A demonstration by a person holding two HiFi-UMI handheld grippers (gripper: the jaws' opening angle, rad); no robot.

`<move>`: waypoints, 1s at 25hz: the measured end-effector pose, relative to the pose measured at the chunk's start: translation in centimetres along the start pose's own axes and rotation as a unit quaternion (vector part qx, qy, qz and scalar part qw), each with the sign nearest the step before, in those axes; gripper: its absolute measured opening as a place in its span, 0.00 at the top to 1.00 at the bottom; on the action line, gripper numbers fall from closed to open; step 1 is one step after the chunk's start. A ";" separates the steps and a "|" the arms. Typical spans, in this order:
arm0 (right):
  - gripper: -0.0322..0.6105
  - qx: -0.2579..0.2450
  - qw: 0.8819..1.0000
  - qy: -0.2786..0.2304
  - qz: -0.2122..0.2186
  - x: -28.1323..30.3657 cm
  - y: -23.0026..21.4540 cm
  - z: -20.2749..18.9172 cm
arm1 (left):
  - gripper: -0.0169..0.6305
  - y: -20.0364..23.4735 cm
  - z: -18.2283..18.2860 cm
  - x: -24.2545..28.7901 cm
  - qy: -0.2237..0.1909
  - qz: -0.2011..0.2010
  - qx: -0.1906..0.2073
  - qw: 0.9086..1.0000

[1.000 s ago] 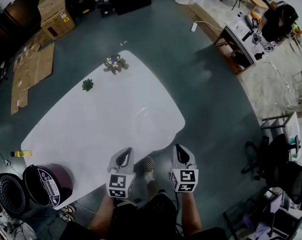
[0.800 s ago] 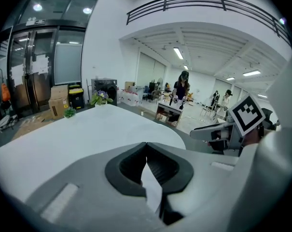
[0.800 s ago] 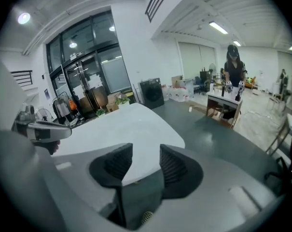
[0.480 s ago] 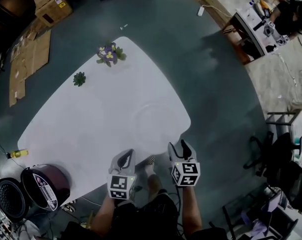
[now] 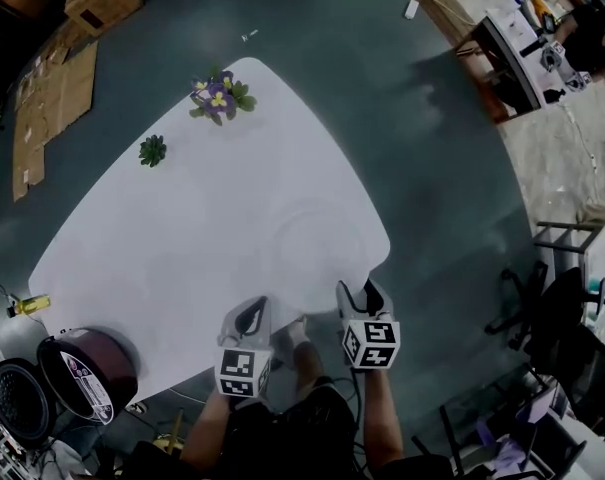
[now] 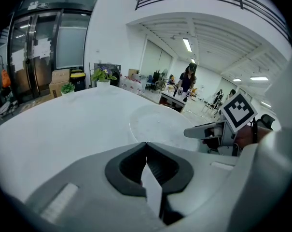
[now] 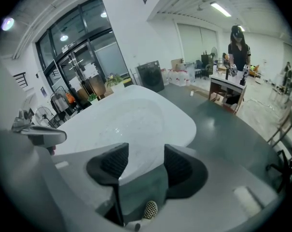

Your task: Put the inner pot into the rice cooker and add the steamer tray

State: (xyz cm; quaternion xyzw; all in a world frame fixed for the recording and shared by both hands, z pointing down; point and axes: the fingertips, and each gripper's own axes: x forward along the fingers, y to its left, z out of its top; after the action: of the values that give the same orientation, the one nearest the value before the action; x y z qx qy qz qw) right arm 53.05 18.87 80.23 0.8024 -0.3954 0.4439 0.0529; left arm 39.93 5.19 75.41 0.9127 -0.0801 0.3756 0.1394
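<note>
Two grippers hang side by side at the near edge of the counter (image 5: 182, 238), both angled down and away from the person. The left gripper (image 6: 146, 151) has its jaws pressed together, the dark pads meeting along one line with nothing between them. Beyond them lies bare white counter. The right gripper (image 7: 146, 161) has just been opening its jaws, which stand wide apart and empty. Through the gap show the counter's rim, grey floor and a checkered shoe (image 7: 149, 210) below. Neither gripper touches anything.

The rice cooker (image 5: 90, 373), dark maroon with its lid (image 5: 17, 400) thrown open, stands at the counter's near left corner, well apart from both grippers. A pale round disc (image 5: 317, 236) lies on the counter just ahead of the grippers; what it is I cannot tell. A flowering plant (image 5: 214, 98) and a green plant (image 5: 152, 150) stand near the far edge.
</note>
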 end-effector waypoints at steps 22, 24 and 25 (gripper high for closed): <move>0.92 0.021 0.999 0.032 -0.034 -0.3 0.0 0.4 | 0.96 2.4 0.7 -2.2 -0.023 0.027 -0.018 0.999; 0.92 0.019 0.999 0.027 -0.028 -0.8 0.6 0.9 | 0.96 2.8 1.1 -3.1 -0.030 0.033 -0.017 0.999; 0.92 0.019 0.999 0.024 -0.026 -1.2 0.9 1.2 | 0.96 3.0 1.3 -3.6 -0.034 0.036 -0.018 0.999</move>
State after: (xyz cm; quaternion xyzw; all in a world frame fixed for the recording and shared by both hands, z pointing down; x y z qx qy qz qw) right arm 52.91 18.45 78.37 0.8020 -0.3648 0.4692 0.0589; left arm 37.49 2.11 72.55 0.9188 -0.1245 0.3476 0.1393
